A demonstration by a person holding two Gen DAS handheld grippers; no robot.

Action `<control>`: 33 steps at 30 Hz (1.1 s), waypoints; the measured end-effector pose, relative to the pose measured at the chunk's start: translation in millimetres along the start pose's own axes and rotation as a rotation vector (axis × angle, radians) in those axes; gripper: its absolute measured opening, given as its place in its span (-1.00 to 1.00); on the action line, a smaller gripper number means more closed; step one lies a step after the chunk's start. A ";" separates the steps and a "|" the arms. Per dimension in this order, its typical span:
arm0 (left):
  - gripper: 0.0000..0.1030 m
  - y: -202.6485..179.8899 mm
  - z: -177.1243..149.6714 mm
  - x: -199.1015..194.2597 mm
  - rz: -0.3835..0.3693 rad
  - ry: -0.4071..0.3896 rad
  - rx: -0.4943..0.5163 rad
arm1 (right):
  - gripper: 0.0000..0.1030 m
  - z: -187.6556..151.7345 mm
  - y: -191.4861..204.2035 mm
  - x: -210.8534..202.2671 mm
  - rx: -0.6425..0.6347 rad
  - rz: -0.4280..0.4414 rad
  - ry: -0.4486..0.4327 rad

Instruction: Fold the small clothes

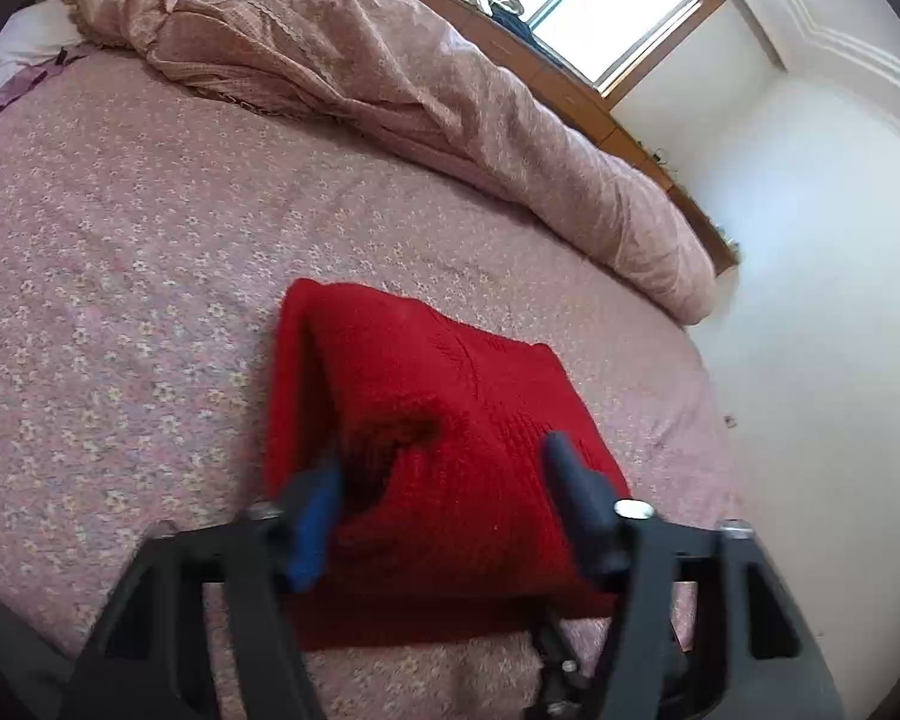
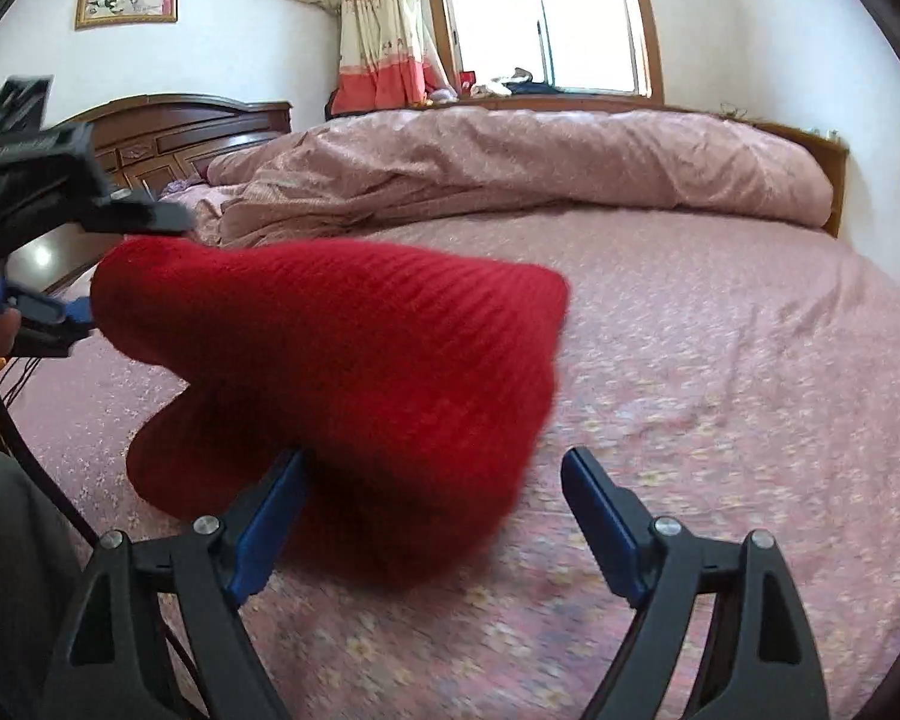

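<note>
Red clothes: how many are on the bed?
1: a red knitted garment, near the bed's front edge between both grippers, partly lifted off the pink sheet. More could be hidden beneath the rumpled duvet.

Red knit garment (image 1: 450,420): ribbed wool-like cloth, matt, fuzzy. Bedsheet (image 1: 120,252): thin printed cotton-like cloth, matt, small floral pattern. Quilt (image 2: 540,162): soft crinkled cloth, matt. Headboard (image 2: 198,126): dark carved wood, glossy varnish. Left gripper (image 1: 441,459), right gripper (image 2: 432,468): matt black plastic frames, blue rubbery-looking pads, shiny metal bolts.
</note>
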State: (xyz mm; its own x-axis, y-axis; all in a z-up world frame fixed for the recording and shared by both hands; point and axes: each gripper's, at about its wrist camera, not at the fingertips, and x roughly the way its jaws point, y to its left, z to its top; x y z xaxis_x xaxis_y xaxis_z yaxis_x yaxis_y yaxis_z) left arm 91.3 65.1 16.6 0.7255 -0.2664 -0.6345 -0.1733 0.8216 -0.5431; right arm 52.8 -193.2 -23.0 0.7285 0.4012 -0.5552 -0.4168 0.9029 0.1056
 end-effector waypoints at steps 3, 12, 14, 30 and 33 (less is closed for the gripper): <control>-0.68 -11.3 -6.7 0.6 0.028 -0.024 0.048 | 0.70 0.6 4.4 12.3 -0.014 -0.036 -0.008; -0.76 15.5 -59.4 18.5 0.100 0.050 0.122 | 0.26 -25.5 -58.8 2.7 0.160 -0.026 0.031; -0.75 14.7 -59.3 14.1 0.100 0.033 0.120 | 0.27 -35.7 -66.2 2.6 0.186 -0.001 0.051; -0.63 10.7 -59.1 -13.6 0.064 -0.030 0.146 | -0.66 -50.5 -64.1 -34.6 0.156 -0.304 0.161; -0.63 9.0 -61.2 -44.2 -0.011 -0.074 0.121 | -0.65 -48.7 -93.3 -44.1 0.306 -0.177 0.156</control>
State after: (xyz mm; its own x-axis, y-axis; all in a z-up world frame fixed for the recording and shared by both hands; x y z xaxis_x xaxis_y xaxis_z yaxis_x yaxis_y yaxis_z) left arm 16.9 53.4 6.1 0.7750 -0.2416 -0.5839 -0.0866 0.8747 -0.4768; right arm 33.1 -302.6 -48.5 0.6736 0.2283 -0.7029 -0.0937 0.9698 0.2252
